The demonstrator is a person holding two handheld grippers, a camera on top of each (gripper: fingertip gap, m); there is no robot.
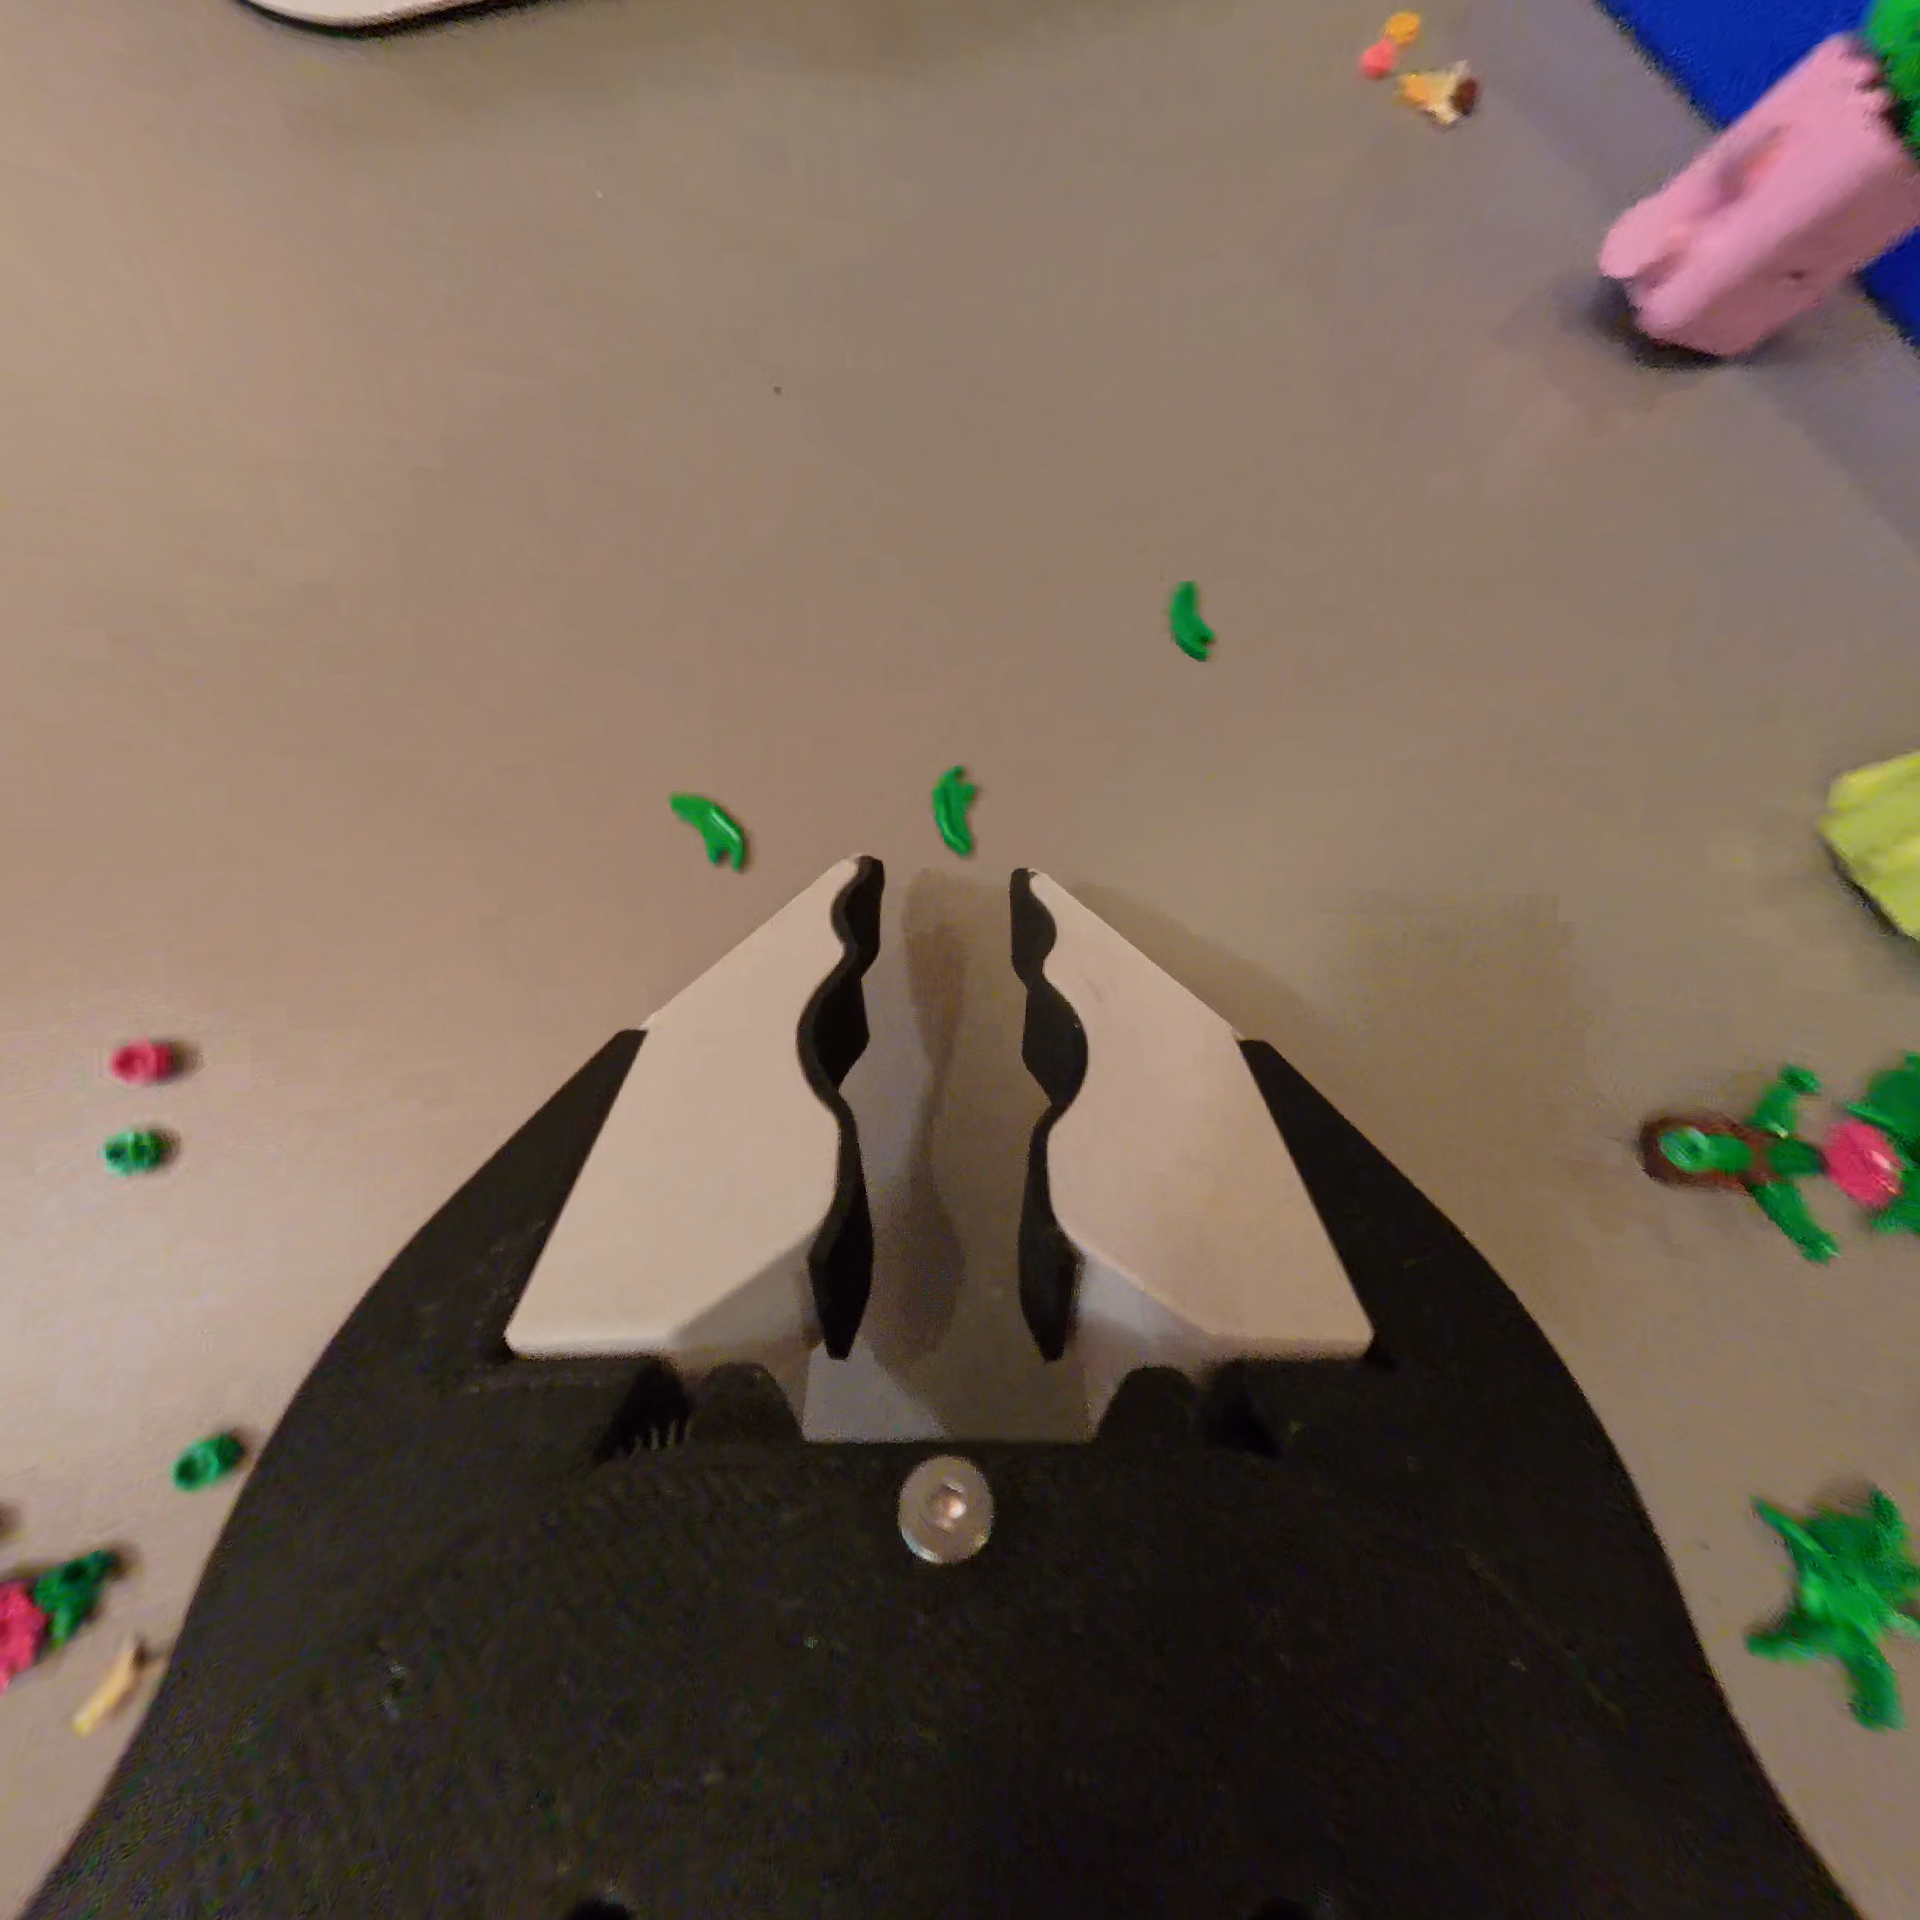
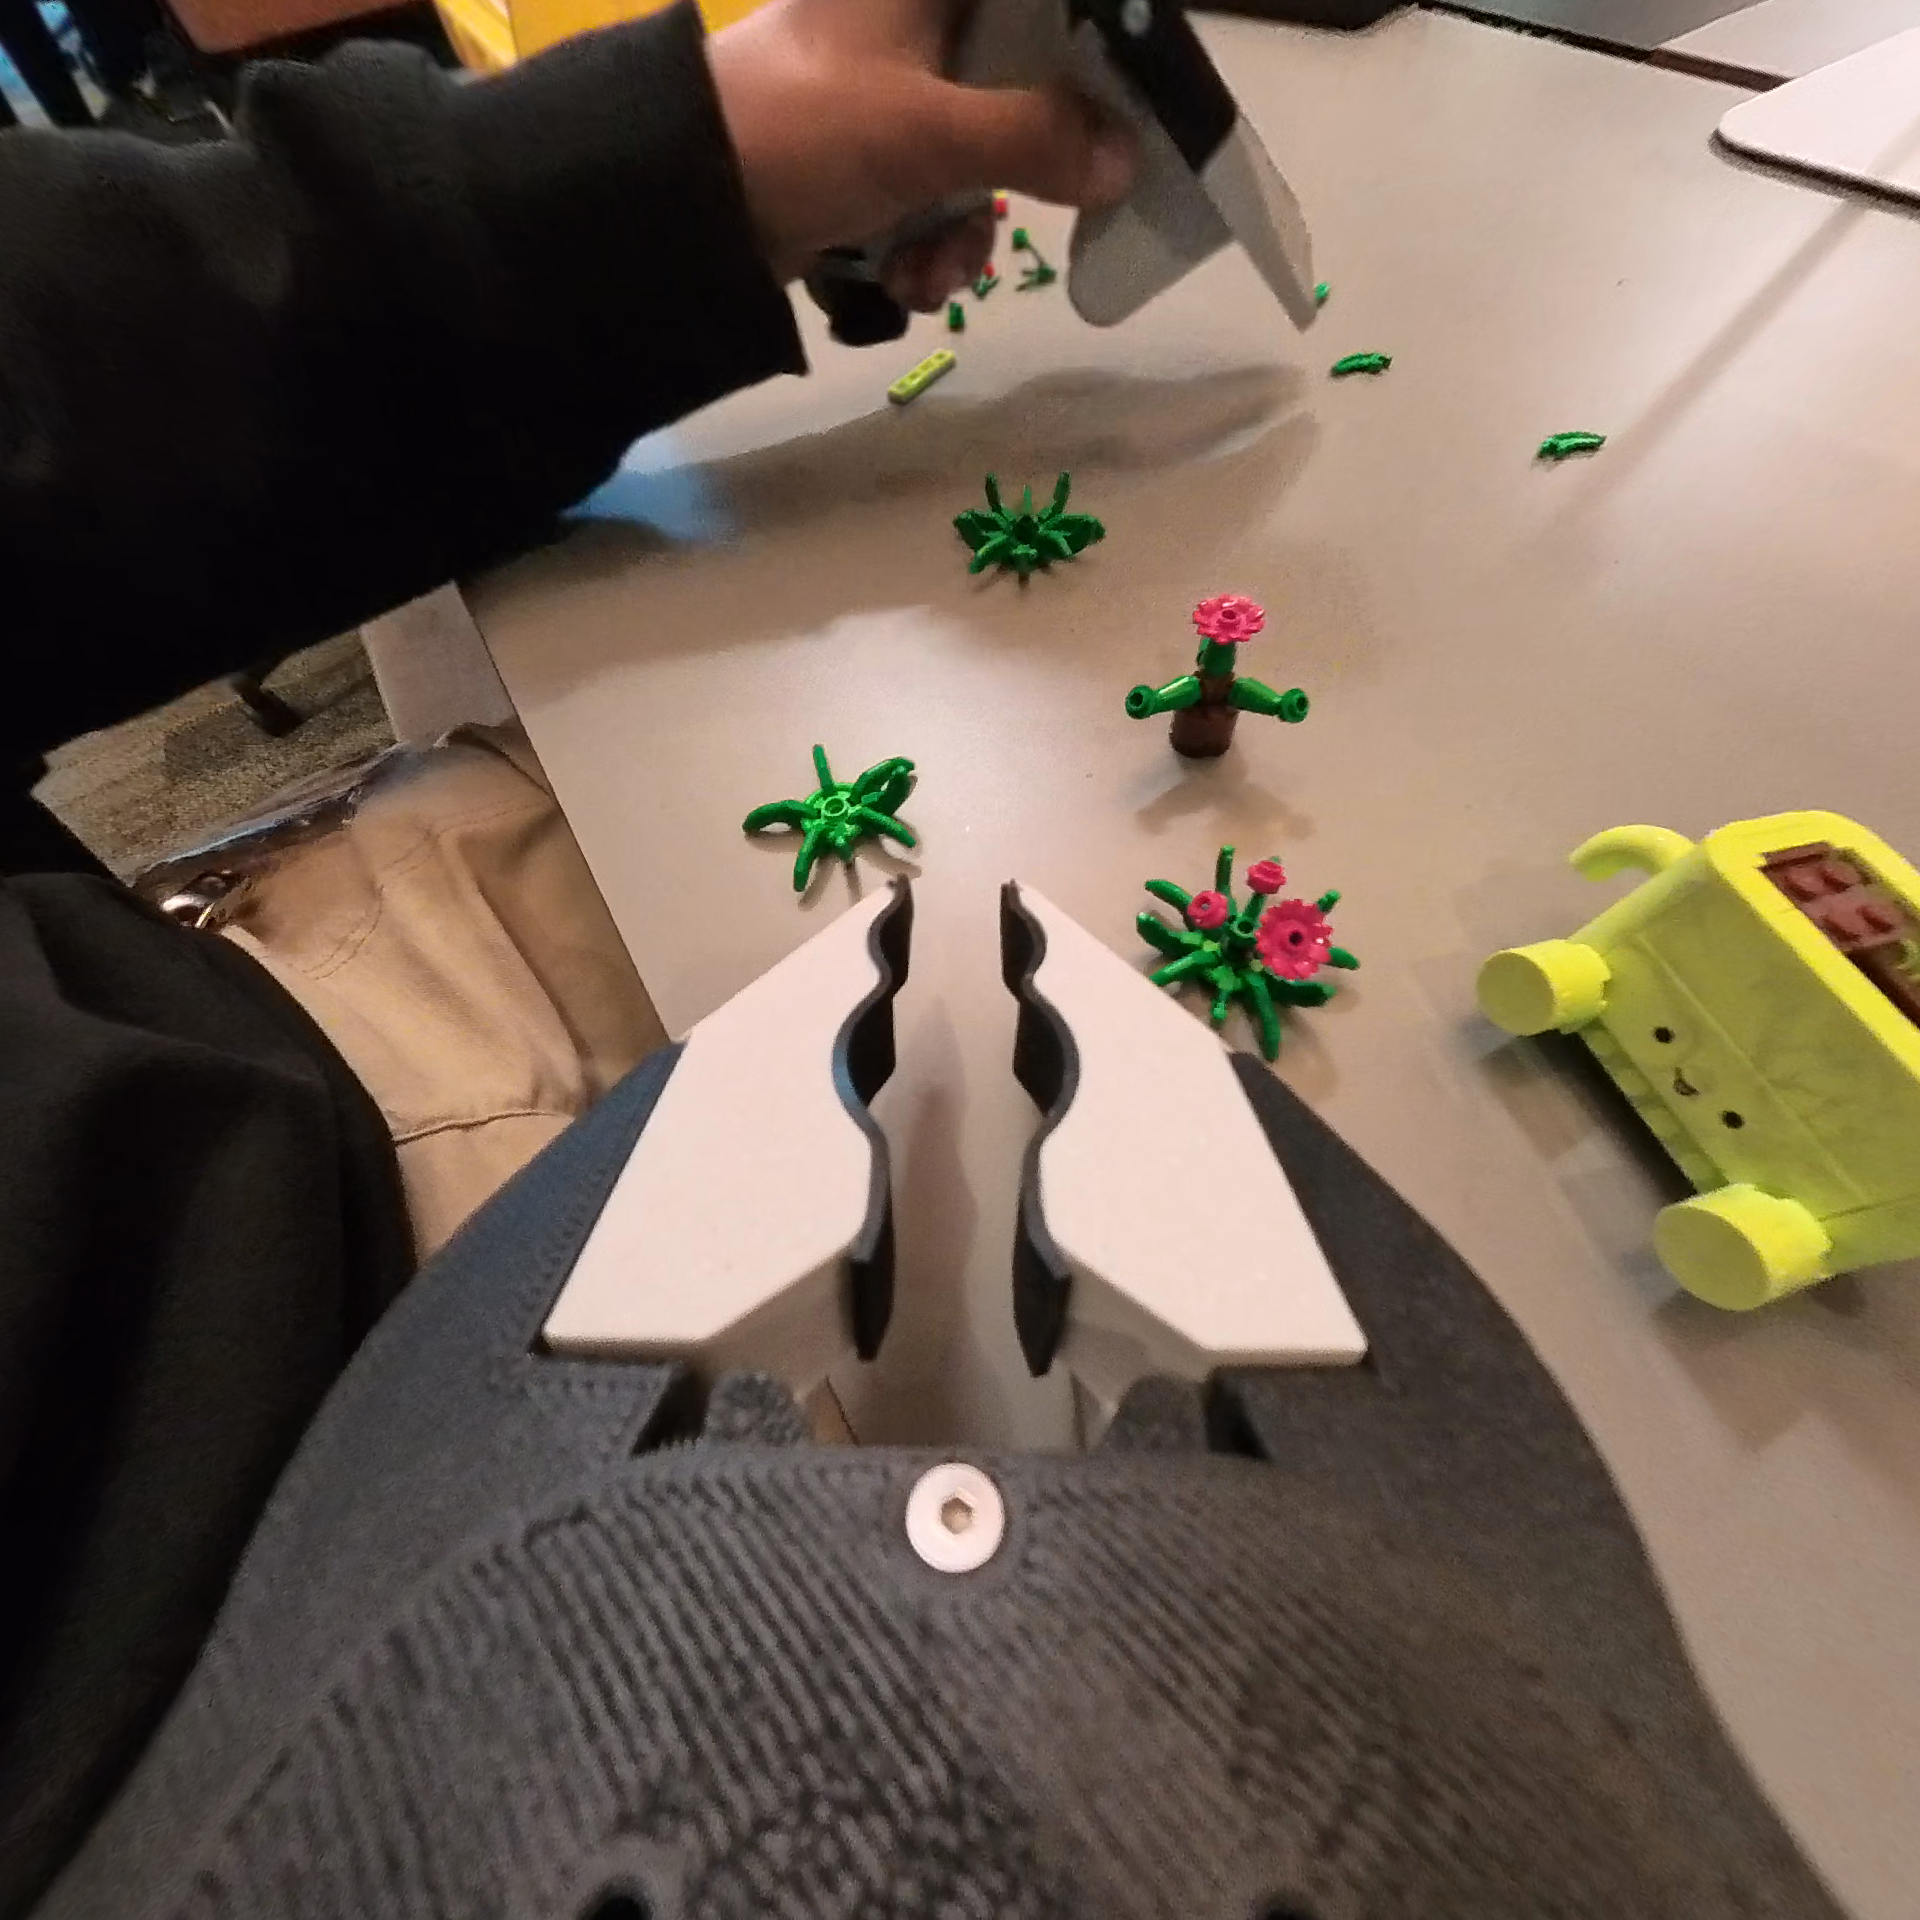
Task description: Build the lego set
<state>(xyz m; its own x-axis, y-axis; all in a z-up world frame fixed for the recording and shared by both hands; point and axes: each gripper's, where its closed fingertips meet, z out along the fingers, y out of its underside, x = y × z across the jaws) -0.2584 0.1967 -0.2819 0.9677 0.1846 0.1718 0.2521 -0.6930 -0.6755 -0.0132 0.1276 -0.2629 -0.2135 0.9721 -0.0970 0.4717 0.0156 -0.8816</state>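
Lying sideways: lime planter (image 2: pixel 1725 1049), brown studs showing.

Left wrist cam sat low behind my left gripper (image 1: pixel 945 864), looked down along fingers at grey table (image 1: pixel 520 520), close. Right wrist cam rode my right gripper (image 2: pixel 956 894) higher, tilted toward table edge, wider sweep. Overlap: both caught lime planter (image 1: pixel 1881 831) (image 2: pixel 1714 1039), small leaf pieces (image 1: pixel 1190 620) (image 2: pixel 1569 445), plus left gripper (image 2: pixel 1195 208) far off in right view.
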